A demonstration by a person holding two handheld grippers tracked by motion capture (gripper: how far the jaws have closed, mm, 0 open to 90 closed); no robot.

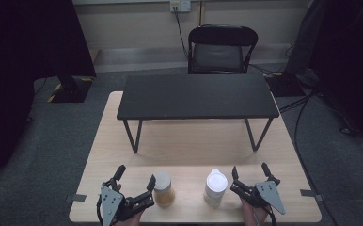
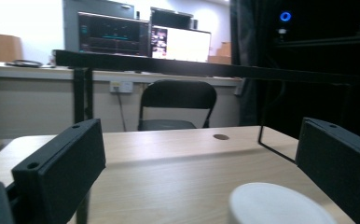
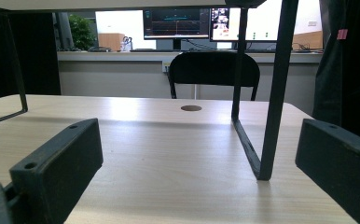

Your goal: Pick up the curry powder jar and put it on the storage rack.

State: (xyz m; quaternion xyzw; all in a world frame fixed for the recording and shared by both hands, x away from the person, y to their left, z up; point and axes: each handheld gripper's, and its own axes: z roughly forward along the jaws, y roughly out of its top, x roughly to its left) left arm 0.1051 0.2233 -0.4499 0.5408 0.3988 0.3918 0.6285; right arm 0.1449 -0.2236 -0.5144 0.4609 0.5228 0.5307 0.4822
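A jar point(image 1: 163, 189) with amber contents and a pale lid stands near the front edge of the wooden table point(image 1: 189, 150). A white bottle point(image 1: 215, 187) with a white cap stands to its right. My left gripper point(image 1: 136, 175) is open, and its right jaw is beside the jar. In the left gripper view the left gripper point(image 2: 201, 140) has its jaws spread wide, with a pale round lid point(image 2: 276, 205) low near the right jaw. My right gripper point(image 1: 249, 169) is open just right of the bottle. In the right gripper view the right gripper point(image 3: 199, 140) holds nothing.
A low black table point(image 1: 198, 96) on thin metal legs stands on the far half of the wooden table; one leg point(image 3: 266, 116) rises just ahead of my right gripper. A black folding chair point(image 1: 222, 49) sits beyond. Bare wood lies between the black table and the containers.
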